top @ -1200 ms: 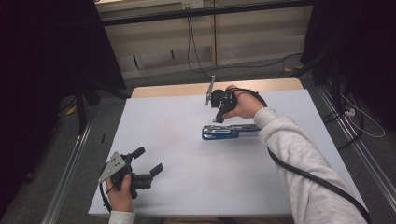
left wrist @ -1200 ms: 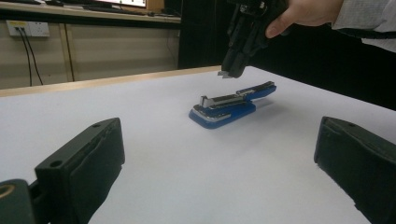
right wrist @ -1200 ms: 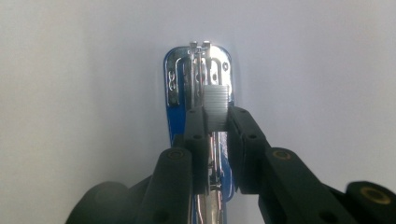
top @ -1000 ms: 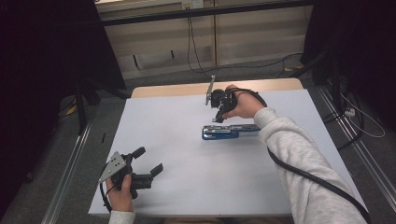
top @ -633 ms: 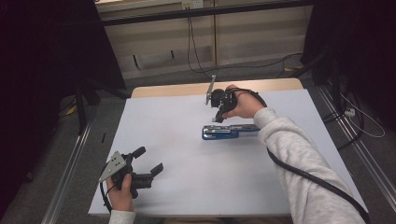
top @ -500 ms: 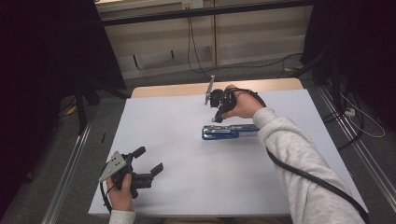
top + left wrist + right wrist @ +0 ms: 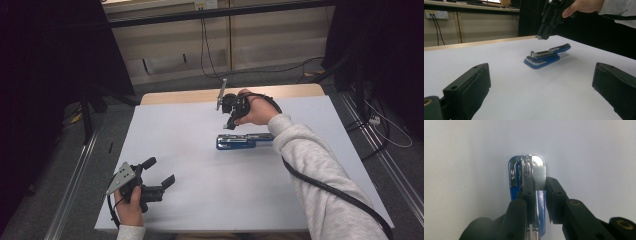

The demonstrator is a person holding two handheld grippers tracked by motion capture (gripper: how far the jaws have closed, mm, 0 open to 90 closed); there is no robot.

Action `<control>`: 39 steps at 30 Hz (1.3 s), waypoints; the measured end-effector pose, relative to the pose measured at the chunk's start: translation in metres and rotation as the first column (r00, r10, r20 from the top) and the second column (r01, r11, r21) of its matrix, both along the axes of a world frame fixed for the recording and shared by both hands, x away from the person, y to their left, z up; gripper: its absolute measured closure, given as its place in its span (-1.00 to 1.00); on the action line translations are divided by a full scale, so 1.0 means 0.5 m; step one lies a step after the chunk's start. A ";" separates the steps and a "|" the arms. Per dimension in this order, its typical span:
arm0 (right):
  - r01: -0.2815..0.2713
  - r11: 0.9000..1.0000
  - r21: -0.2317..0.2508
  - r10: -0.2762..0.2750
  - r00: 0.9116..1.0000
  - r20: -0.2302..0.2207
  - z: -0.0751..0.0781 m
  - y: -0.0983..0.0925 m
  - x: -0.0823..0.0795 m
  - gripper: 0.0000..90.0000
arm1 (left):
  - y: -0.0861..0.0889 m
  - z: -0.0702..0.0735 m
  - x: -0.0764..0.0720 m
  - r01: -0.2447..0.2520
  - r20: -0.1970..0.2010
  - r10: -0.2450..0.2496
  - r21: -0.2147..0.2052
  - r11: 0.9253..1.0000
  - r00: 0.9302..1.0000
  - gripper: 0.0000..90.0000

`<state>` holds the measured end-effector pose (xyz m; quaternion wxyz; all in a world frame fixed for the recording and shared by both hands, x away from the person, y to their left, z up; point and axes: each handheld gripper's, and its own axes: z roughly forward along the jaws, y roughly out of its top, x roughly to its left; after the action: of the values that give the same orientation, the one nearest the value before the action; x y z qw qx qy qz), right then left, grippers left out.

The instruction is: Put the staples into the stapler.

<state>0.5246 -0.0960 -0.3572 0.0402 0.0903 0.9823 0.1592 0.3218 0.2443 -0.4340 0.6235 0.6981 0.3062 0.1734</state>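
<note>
While your left gripper (image 7: 161, 174) waits near your own edge of the table (image 7: 190, 150), its jaws stand wide apart with nothing between them, and the left gripper view looks straight between them at the work beyond. It touches nothing and has no part in the step yet.

Farther out, near the middle of the white surface, the blue stapler (image 7: 244, 141) lies flat. In the left gripper view its upper part (image 7: 550, 51) looks raised off the base, so the stapler seems to be opened for loading, though the channel itself is too small to read there.

Beyond and above it, your right gripper (image 7: 231, 120) hangs over the stapler, pointing down. In the right gripper view its jaws are pinched nearly together on a small strip of staples (image 7: 540, 178), held clear above the stapler's silver front end (image 7: 525, 171) rather than resting in it.

As far as I can judge, the pick-up is done: the staples are in your grasp and carried over the stapler. What remains is to line the strip with the channel, lower it in, let go, and shut the stapler.
</note>
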 end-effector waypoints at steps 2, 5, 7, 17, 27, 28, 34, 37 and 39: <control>-0.003 1.000 0.007 0.003 1.000 0.000 0.001 0.004 0.000 0.75 | 0.000 0.000 0.000 0.001 0.000 -0.001 -0.001 1.000 1.000 -0.96; -0.005 1.000 0.004 0.005 1.000 0.004 0.002 0.012 0.000 0.75 | 0.000 0.000 0.000 0.000 0.000 0.000 -0.001 1.000 1.000 -0.96; -0.012 1.000 0.007 0.012 1.000 0.003 0.002 0.016 0.002 0.75 | 0.000 0.000 0.000 0.000 0.002 0.000 0.001 1.000 1.000 -0.96; -0.033 0.999 0.003 0.033 0.999 -0.006 -0.009 0.033 0.005 0.75 | 0.000 0.000 -0.001 0.002 -0.001 -0.002 0.002 1.000 1.000 -0.96; -0.028 1.000 0.010 0.028 1.000 -0.014 -0.014 0.039 0.003 0.75 | 0.001 0.000 -0.001 0.003 0.001 -0.003 0.001 1.000 1.000 -0.96; -0.030 1.000 0.008 0.030 0.999 -0.013 -0.014 0.039 0.003 0.75 | 0.000 0.000 -0.001 0.002 0.000 -0.002 0.002 1.000 1.000 -0.96; -0.027 1.000 0.006 0.027 1.000 -0.013 -0.017 0.040 0.003 0.75 | 0.001 0.000 -0.001 0.002 0.000 -0.002 0.002 1.000 1.000 -0.96; -0.029 1.000 0.000 0.029 0.999 -0.017 -0.022 0.040 0.003 0.75 | 0.001 0.000 -0.001 0.001 -0.001 -0.001 0.002 1.000 1.000 -0.96; -0.027 1.000 -0.002 0.027 0.999 -0.024 -0.025 0.040 0.002 0.75 | 0.001 0.000 -0.001 0.002 0.000 -0.002 0.002 1.000 1.000 -0.96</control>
<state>0.5255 -0.0758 -0.3698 0.0265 0.0787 0.9840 0.1576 0.3213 0.2448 -0.4339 0.6230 0.6990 0.3054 0.1731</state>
